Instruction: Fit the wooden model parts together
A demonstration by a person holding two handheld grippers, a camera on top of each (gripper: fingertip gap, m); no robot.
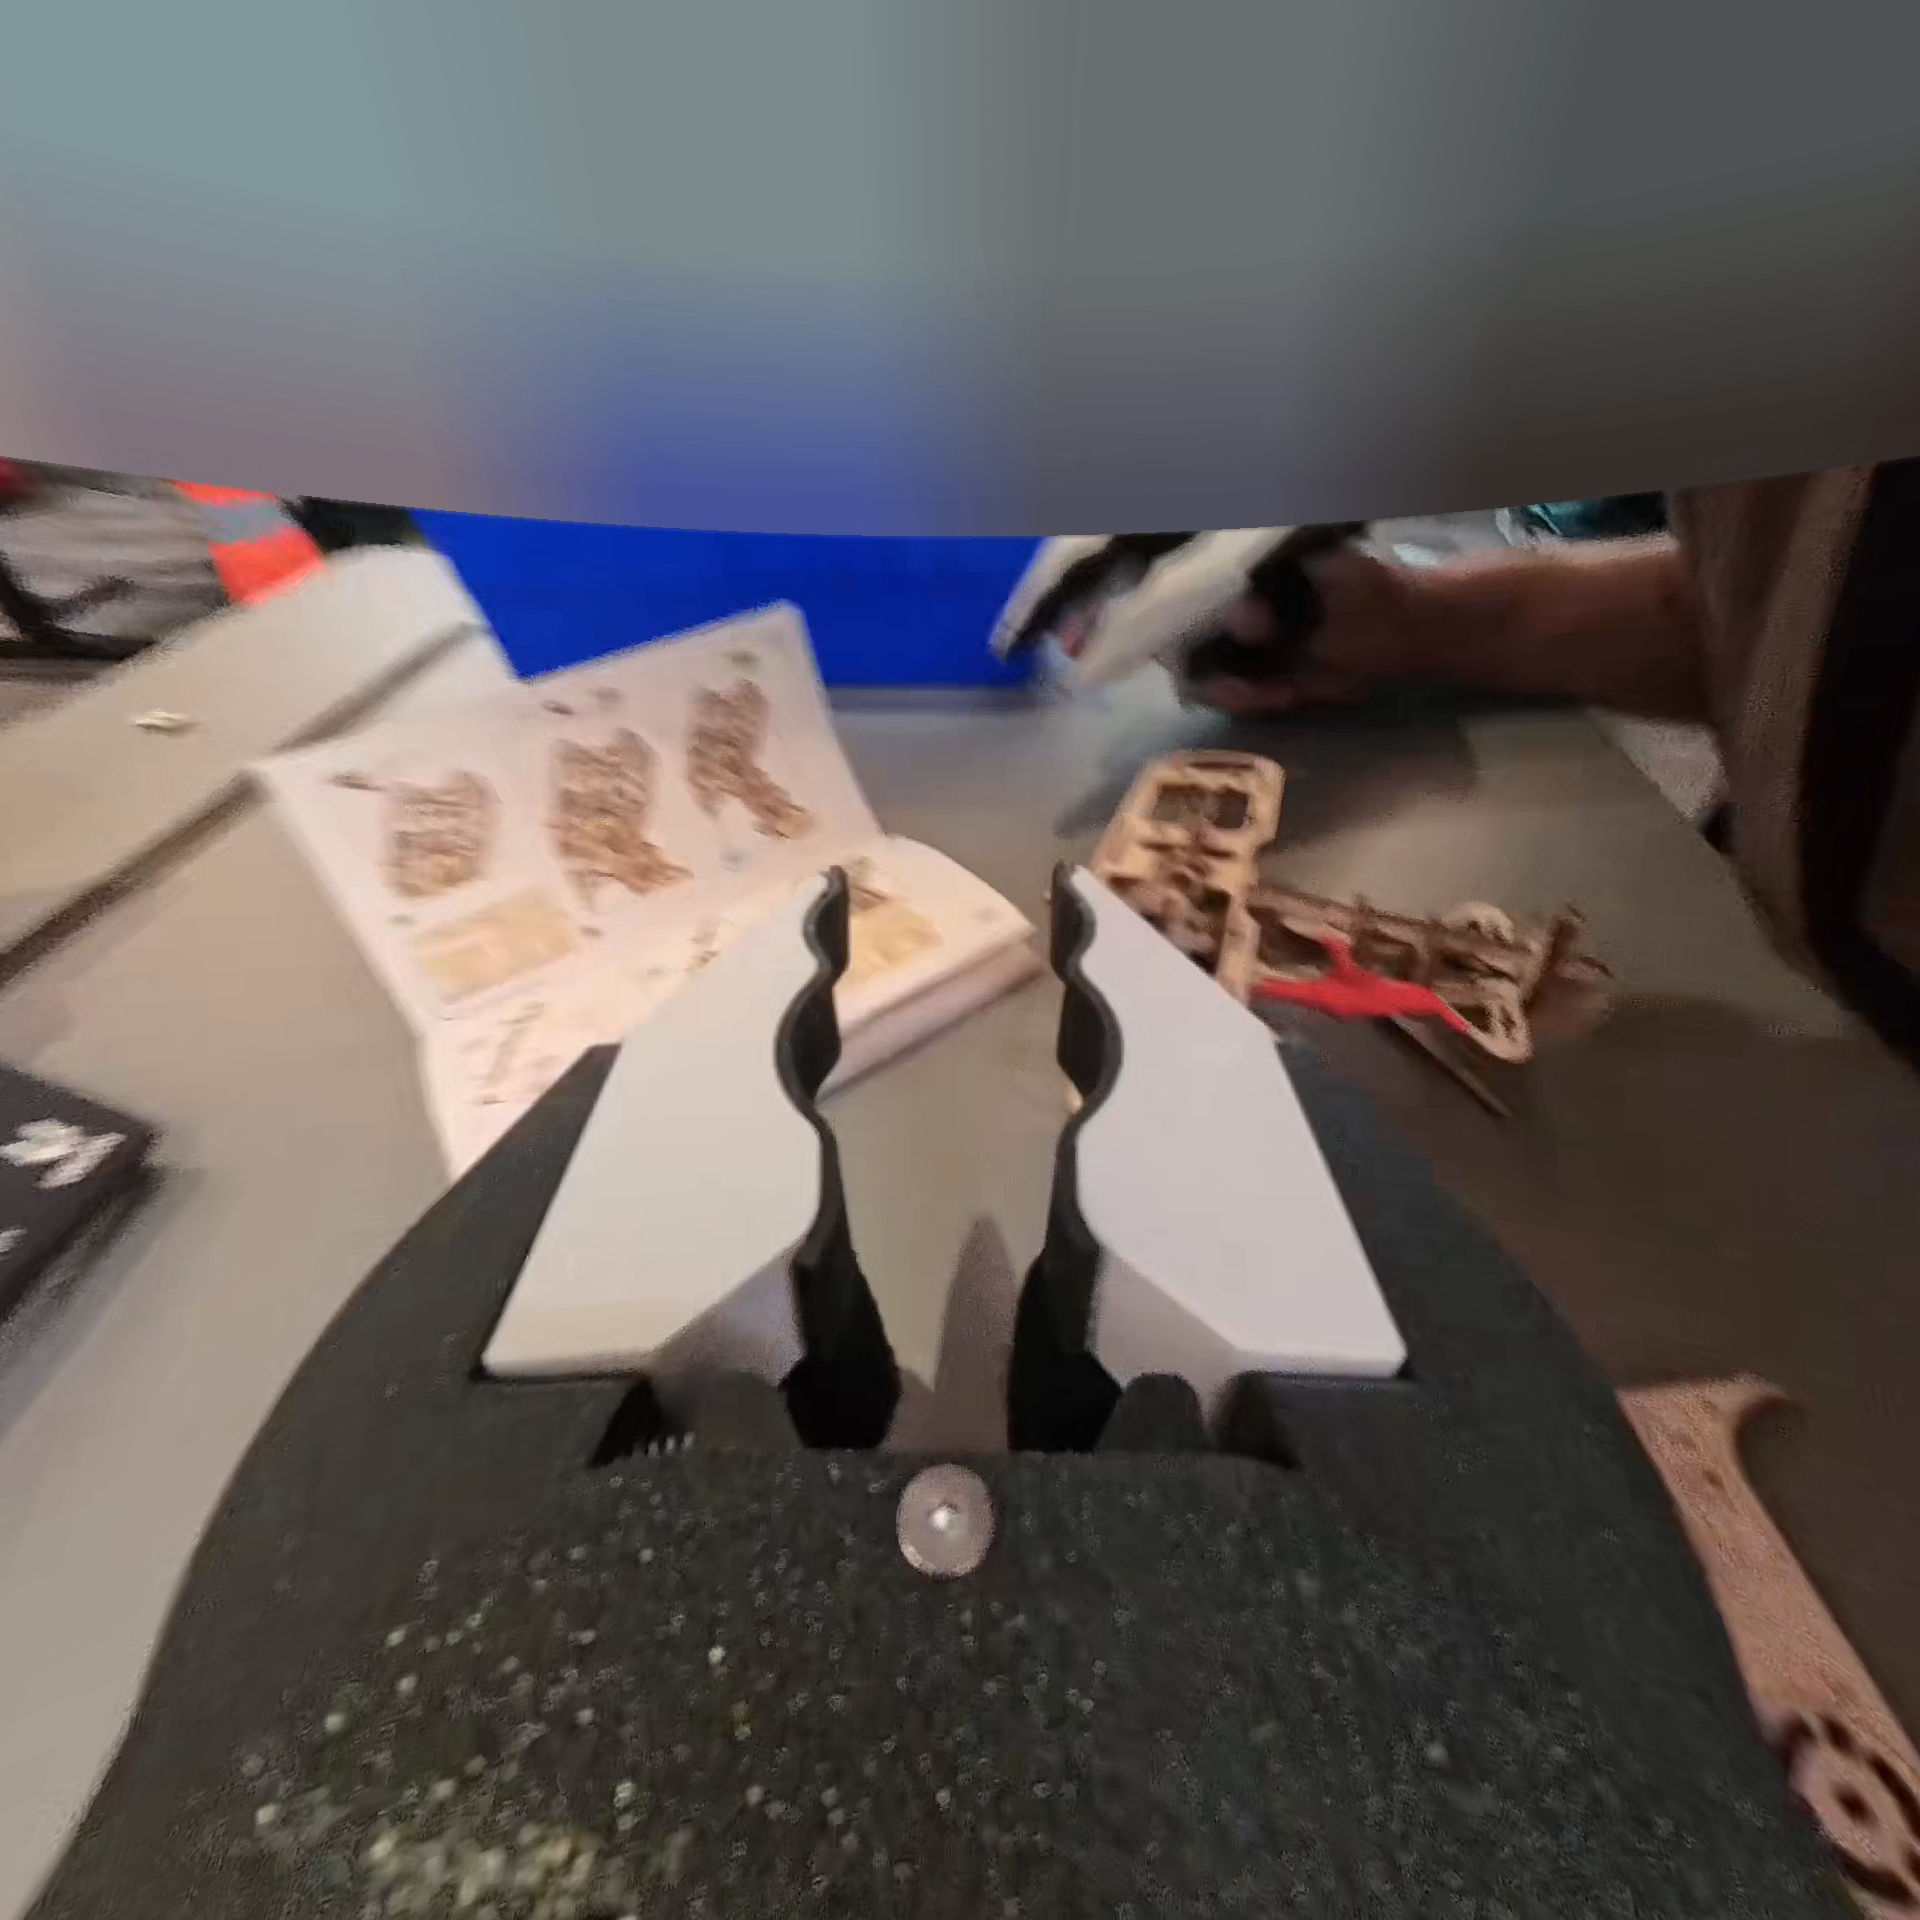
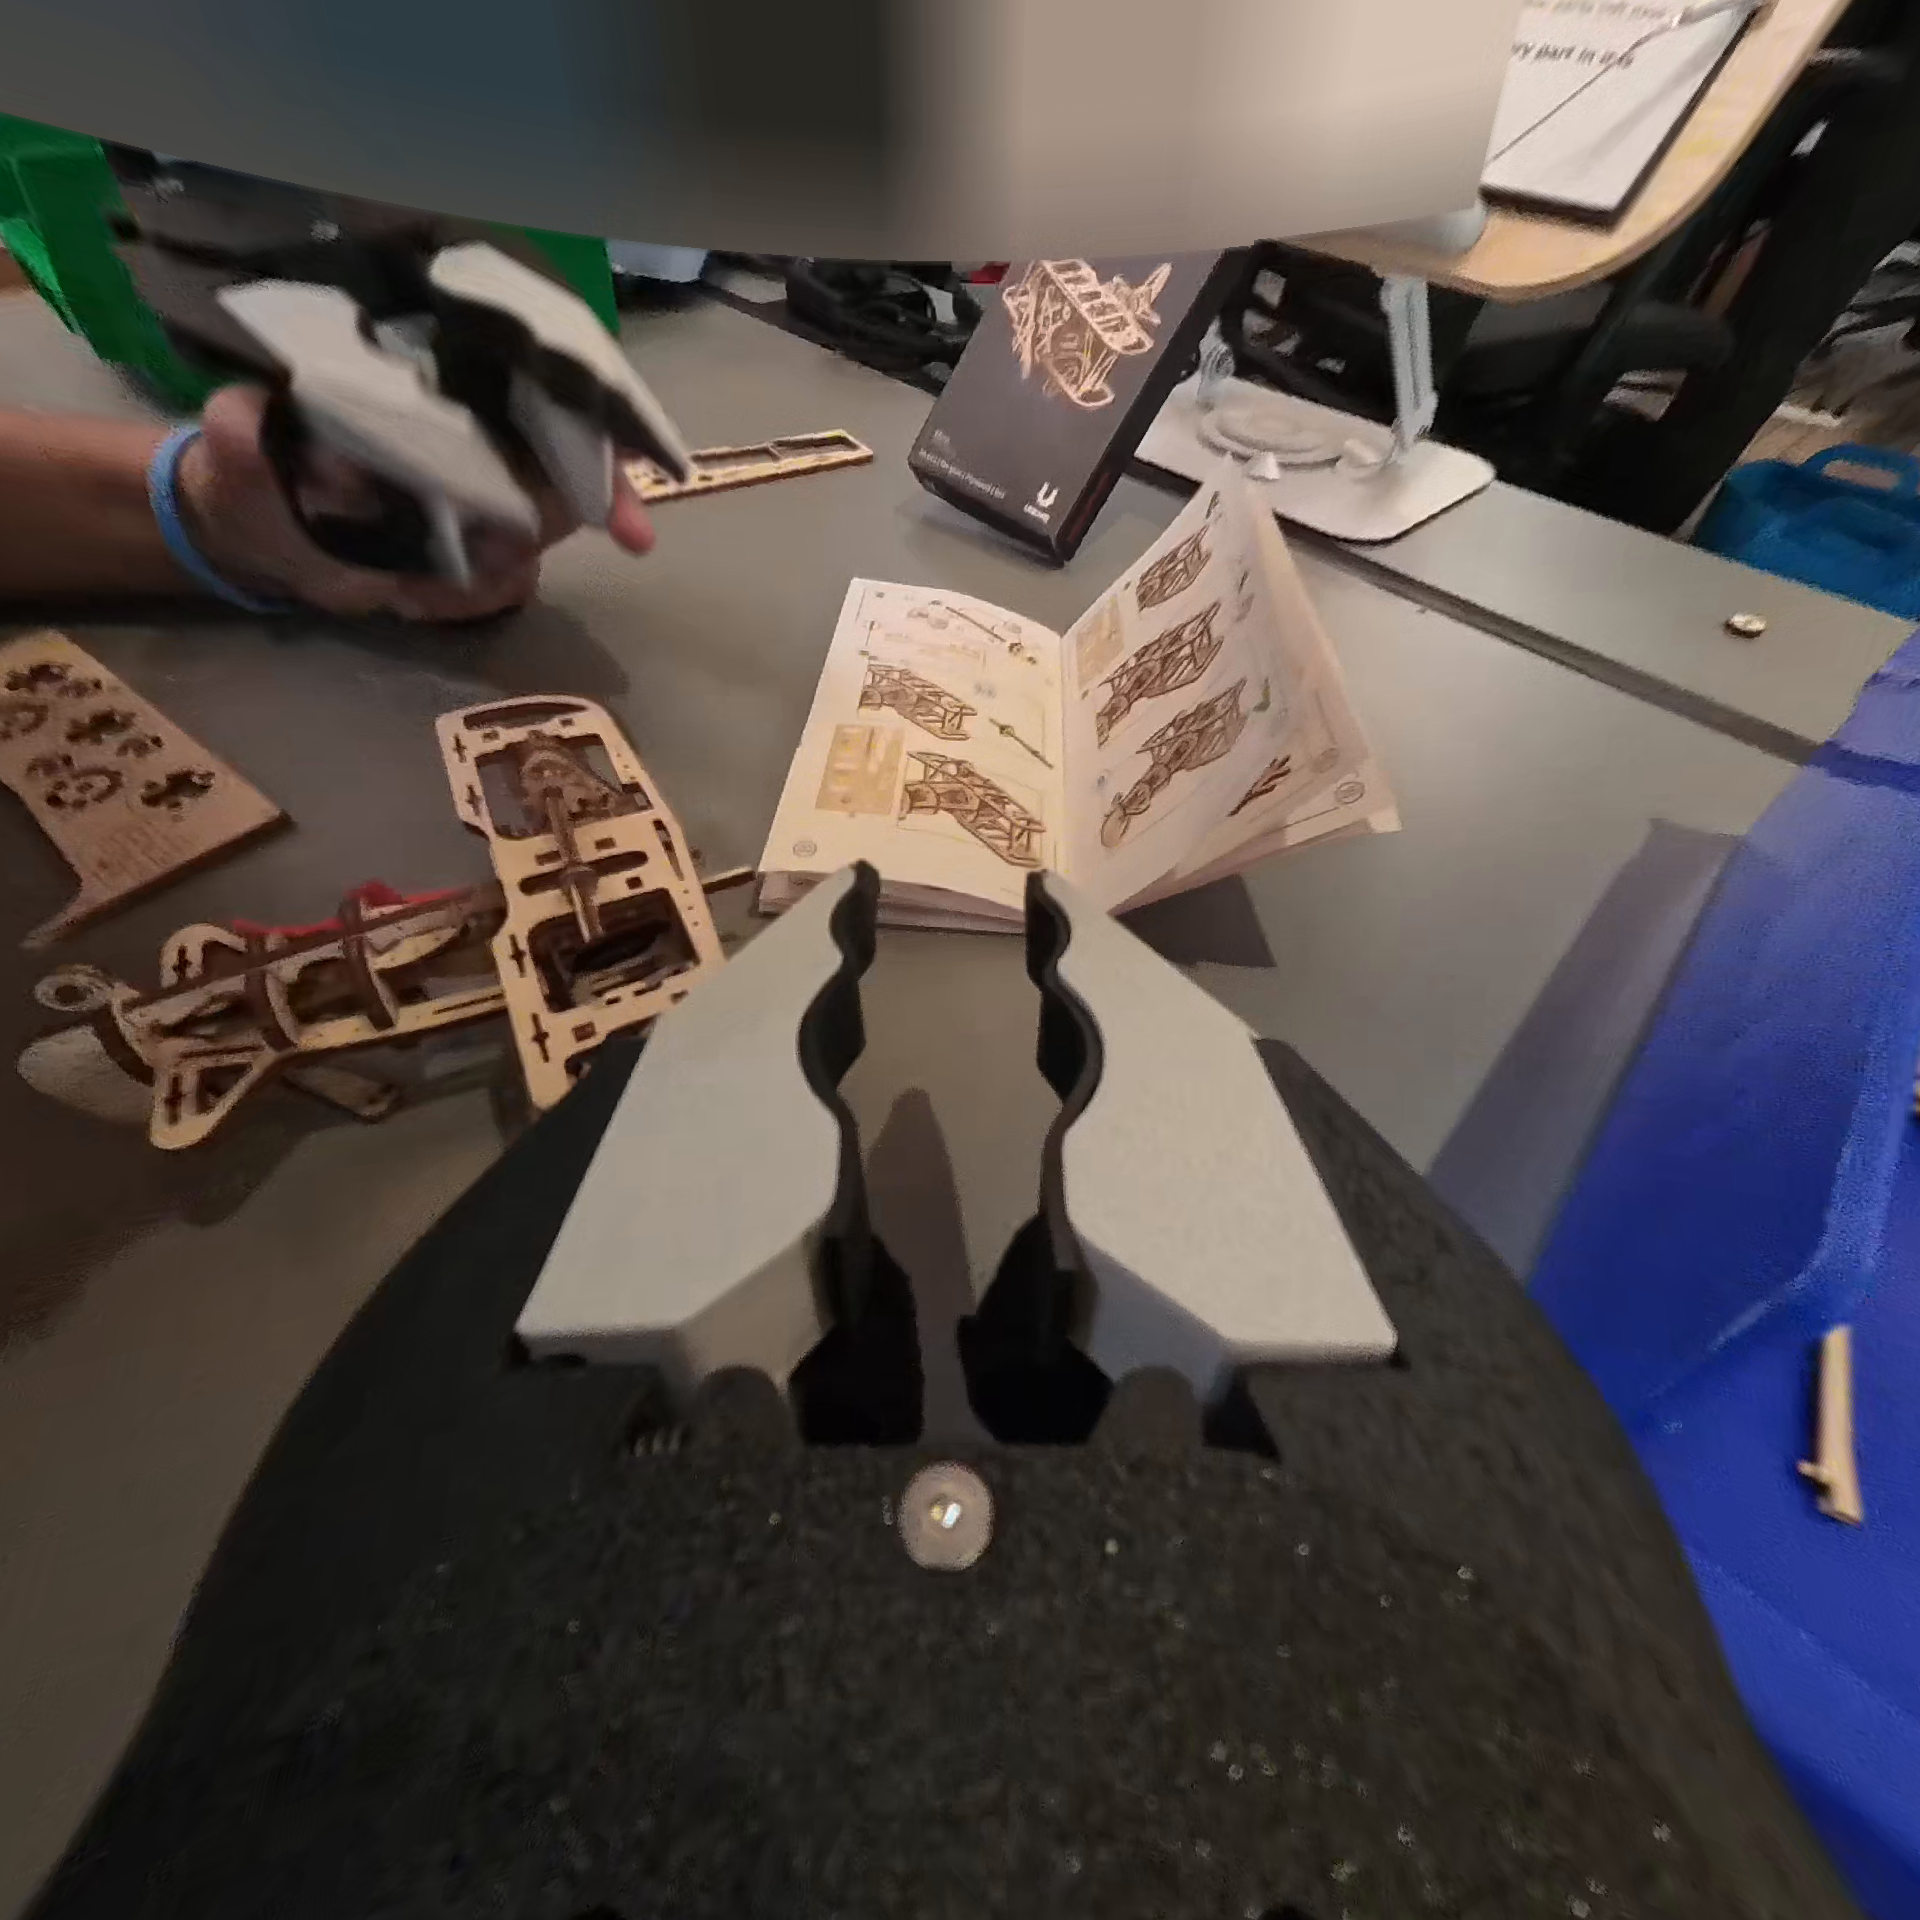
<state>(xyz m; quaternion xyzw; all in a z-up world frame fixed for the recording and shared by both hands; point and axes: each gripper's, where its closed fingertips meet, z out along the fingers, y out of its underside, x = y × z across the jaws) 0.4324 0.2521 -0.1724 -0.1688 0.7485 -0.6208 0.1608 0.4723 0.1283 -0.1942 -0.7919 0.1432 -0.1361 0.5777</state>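
Note:
The partly built wooden plane model (image 2: 582, 862) lies on the grey table, left of my right gripper (image 2: 951, 883), which is open and empty above the table. A red piece (image 2: 301, 920) sits in the model's body. In the left wrist view the model (image 1: 1195, 831) lies just right of my left gripper (image 1: 951, 883), which is open and empty. The left gripper also shows far left in the right wrist view (image 2: 447, 416), held by a hand. The right gripper shows blurred at the back of the left wrist view (image 1: 1143, 592).
An open instruction booklet (image 2: 1039, 748) lies ahead. A punched wooden sheet (image 2: 114, 769) lies at the left and a wooden frame strip (image 2: 748, 462) farther back. A black box (image 2: 1060, 395) stands behind. A blue bin (image 2: 1766, 1039) at the right holds a small wooden piece (image 2: 1834, 1423).

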